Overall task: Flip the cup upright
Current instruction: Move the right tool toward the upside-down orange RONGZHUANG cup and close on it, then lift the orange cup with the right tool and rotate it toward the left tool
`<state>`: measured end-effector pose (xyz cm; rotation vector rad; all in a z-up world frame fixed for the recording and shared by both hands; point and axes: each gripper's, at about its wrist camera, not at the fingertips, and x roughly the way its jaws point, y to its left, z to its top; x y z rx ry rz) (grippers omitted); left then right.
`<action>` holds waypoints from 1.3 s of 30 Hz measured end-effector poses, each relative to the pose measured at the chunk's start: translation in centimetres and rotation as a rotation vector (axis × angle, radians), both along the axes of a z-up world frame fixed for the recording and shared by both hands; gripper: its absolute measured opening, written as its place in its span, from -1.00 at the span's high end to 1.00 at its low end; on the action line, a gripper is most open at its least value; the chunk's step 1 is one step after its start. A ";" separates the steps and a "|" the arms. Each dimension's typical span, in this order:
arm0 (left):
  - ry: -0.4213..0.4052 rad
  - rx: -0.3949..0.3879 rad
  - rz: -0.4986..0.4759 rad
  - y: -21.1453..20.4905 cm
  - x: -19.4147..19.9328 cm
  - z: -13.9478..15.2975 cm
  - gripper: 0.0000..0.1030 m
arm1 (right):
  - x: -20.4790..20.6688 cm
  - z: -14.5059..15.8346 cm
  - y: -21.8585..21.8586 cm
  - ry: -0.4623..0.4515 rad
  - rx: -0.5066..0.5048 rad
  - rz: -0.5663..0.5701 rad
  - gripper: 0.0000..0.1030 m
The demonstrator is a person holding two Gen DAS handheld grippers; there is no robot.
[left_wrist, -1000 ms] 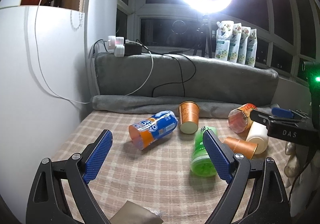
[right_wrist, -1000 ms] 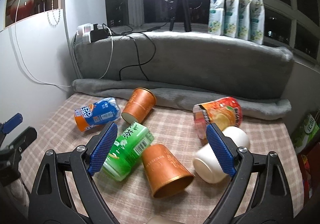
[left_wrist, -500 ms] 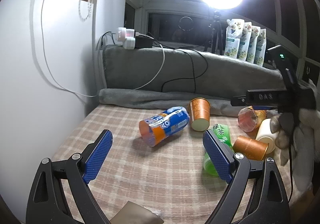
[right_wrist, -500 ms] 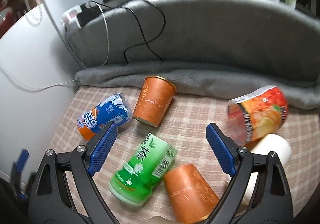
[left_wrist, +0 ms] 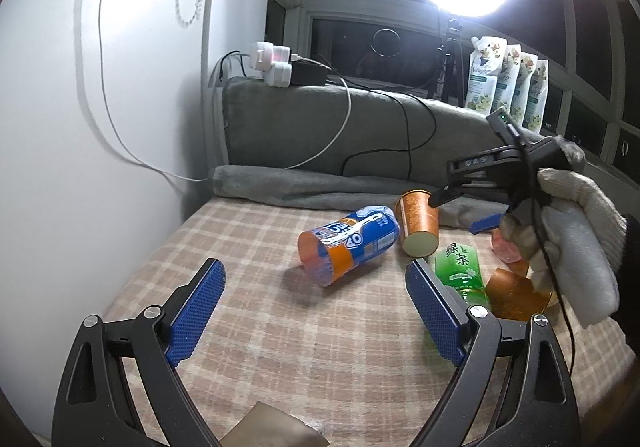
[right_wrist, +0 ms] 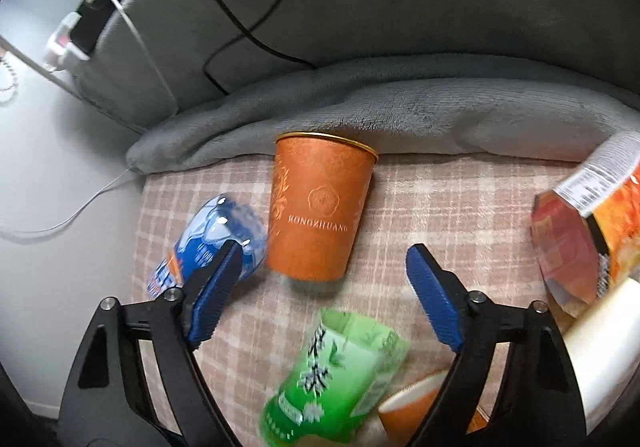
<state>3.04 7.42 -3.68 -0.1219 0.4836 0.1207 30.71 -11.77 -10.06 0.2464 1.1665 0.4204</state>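
Right tongs (right_wrist: 320, 283) moved over orange cup (right_wrist: 318, 207), agape; left tongs (left_wrist: 314, 311) agape.

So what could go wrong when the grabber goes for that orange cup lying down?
The orange cup lies close beside the blue cup, so the open right gripper might bump the blue one and roll it. The green cup sits right under the gripper and could get knocked too. Paper cups squash easily if squeezed hard.
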 end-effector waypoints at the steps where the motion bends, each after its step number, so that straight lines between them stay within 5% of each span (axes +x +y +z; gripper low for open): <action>1: 0.001 -0.003 0.001 0.1 0.0 0.0 -0.78 | 0.3 -0.4 0.2 0.013 0.004 -0.003 -0.65; 13: 0.009 -0.002 0.019 1.0 0.1 -0.2 -0.78 | 3.3 -3.1 2.3 0.086 0.022 -0.020 -0.43; 16: 0.011 -0.003 0.024 1.1 0.2 -0.2 -0.78 | 3.4 -3.4 2.5 0.097 0.047 -0.010 -0.22; 21: 0.011 0.001 0.031 1.2 0.2 -0.2 -0.78 | 3.1 -3.3 2.6 0.086 0.042 -0.001 -0.21; 39: 0.011 -0.004 0.027 1.0 -1.2 0.5 -0.78 | -3.4 3.6 -0.7 -0.030 0.170 0.091 -0.20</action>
